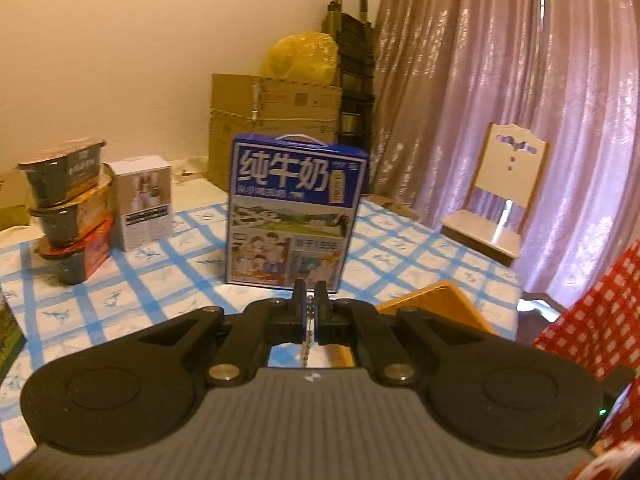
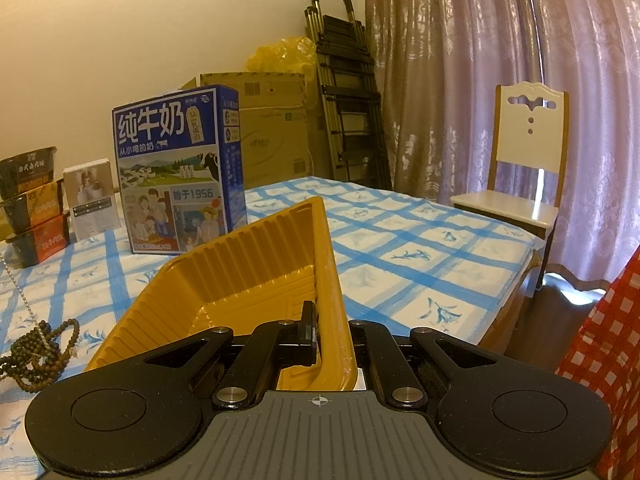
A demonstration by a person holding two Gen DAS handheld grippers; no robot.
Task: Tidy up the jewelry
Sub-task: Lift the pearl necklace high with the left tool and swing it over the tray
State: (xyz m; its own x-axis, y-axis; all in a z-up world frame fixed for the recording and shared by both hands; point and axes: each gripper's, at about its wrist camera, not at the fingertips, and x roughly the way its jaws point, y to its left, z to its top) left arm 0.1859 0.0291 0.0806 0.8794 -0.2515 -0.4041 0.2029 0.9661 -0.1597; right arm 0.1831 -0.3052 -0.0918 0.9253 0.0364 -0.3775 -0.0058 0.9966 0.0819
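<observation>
My left gripper (image 1: 309, 300) is shut on a thin ball chain (image 1: 307, 328) that hangs down between its fingers above the blue checked table. My right gripper (image 2: 320, 320) is shut on the right rim of a yellow plastic tray (image 2: 248, 276) and holds it tilted up; the right finger is hidden behind the tray wall. The tray's corner also shows in the left wrist view (image 1: 436, 304). A pile of brown bead strands (image 2: 40, 352) lies on the table left of the tray, with a silver ball chain (image 2: 20, 288) stretched up from it.
A blue milk carton box (image 1: 294, 212) stands mid-table; it also shows in the right wrist view (image 2: 176, 172). Stacked noodle bowls (image 1: 68, 208) and a small white box (image 1: 146, 200) stand at the left. A white chair (image 2: 524, 168), cardboard boxes, a folded ladder and curtains lie beyond the table.
</observation>
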